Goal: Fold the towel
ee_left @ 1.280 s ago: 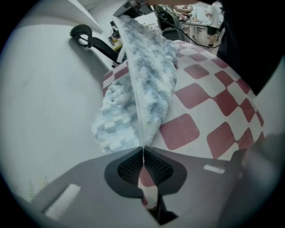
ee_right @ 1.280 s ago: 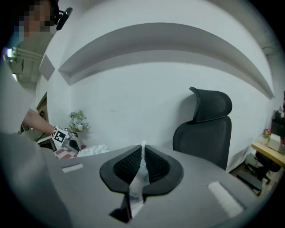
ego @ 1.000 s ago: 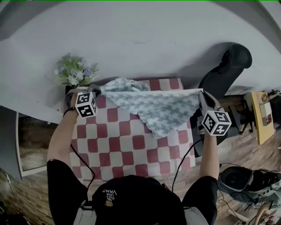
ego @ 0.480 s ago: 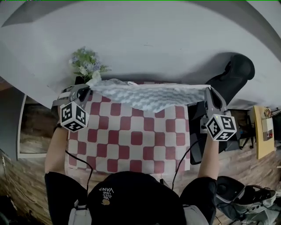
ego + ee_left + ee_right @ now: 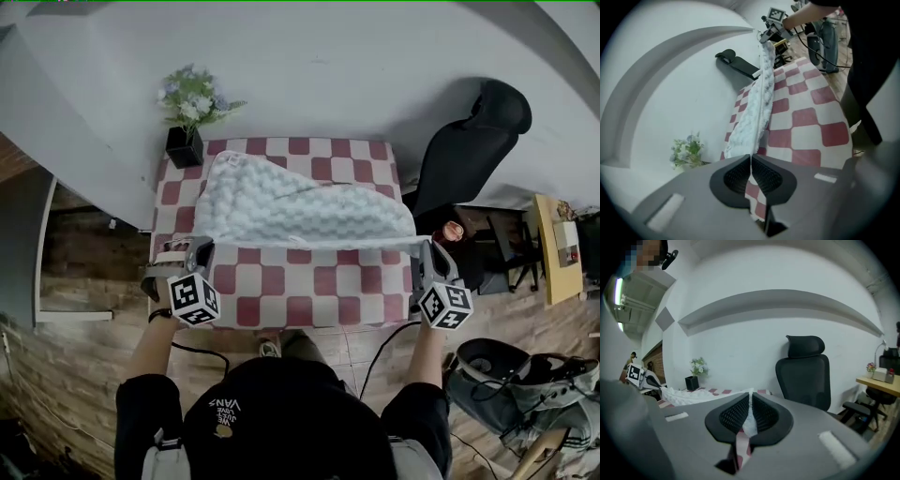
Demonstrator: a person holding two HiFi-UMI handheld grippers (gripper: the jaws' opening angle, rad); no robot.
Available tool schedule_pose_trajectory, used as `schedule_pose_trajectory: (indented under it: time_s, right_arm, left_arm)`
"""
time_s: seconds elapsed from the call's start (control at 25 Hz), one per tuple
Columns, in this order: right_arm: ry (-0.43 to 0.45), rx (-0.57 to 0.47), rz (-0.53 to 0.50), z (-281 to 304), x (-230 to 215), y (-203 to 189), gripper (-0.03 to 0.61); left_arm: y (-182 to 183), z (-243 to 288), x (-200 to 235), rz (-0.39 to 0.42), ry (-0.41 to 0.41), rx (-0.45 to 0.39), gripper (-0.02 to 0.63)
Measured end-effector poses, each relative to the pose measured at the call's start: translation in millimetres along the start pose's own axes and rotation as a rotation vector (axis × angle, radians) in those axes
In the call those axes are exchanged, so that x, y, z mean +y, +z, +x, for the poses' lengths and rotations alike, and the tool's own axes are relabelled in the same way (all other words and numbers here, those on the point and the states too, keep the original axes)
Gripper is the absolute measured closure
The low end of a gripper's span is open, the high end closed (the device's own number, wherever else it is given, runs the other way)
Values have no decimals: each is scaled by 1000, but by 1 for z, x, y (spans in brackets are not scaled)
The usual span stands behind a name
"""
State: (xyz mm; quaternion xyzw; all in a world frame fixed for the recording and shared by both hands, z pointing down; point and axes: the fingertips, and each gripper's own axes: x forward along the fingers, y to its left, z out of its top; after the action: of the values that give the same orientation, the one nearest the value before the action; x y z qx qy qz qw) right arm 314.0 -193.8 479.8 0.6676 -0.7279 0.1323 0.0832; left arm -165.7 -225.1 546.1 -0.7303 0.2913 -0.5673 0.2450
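Left gripper (image 5: 200, 247) and right gripper (image 5: 423, 247) now sit pulled back to the checkered table's (image 5: 309, 286) near side, each clamped on a corner of the towel (image 5: 300, 211); towel spread out, fold pending.

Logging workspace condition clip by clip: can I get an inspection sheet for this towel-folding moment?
Surface: table under a red and white checked cloth, which lies flat; the near strip is bare.
Job's things: towel lies over the far half, its near edge pulled taut between the grippers and its far left part rumpled.
Clutter: plant in a black pot at the far left corner, beside the towel.
Grippers: left gripper is shut on the towel's left corner, right gripper on its right corner.
Cables: cables run from each gripper back to the person; none lie on the towel.
Surroundings: white wall, black chair, yellow side table, bags on the wood floor.
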Motion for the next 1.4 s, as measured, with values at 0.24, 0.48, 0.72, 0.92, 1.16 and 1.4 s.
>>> schedule_pose_trajectory:
  time_s: [0.24, 0.48, 0.72, 0.92, 1.16, 1.4]
  right_arm:
    - [-83, 76, 51, -66, -5, -70, 555]
    - [-141, 113, 104, -116, -9, -120, 555]
    - [-174, 163, 158, -145, -5, -169, 555]
    - [-195, 193, 178, -156, -2, -199, 555]
    - [-215, 184, 199, -161, 2, -216, 552]
    - [-244, 169, 267, -164, 0, -227, 545]
  left_arm:
    - [-1, -15, -78, 69, -81, -7, 603]
    - [0, -29, -127, 127, -144, 2, 603]
    - [-9, -47, -157, 150, -170, 39, 603]
    - [-16, -51, -175, 145, -175, 49, 603]
    - [-21, -47, -191, 90, -171, 36, 601]
    - [-62, -43, -194, -15, -155, 112, 517]
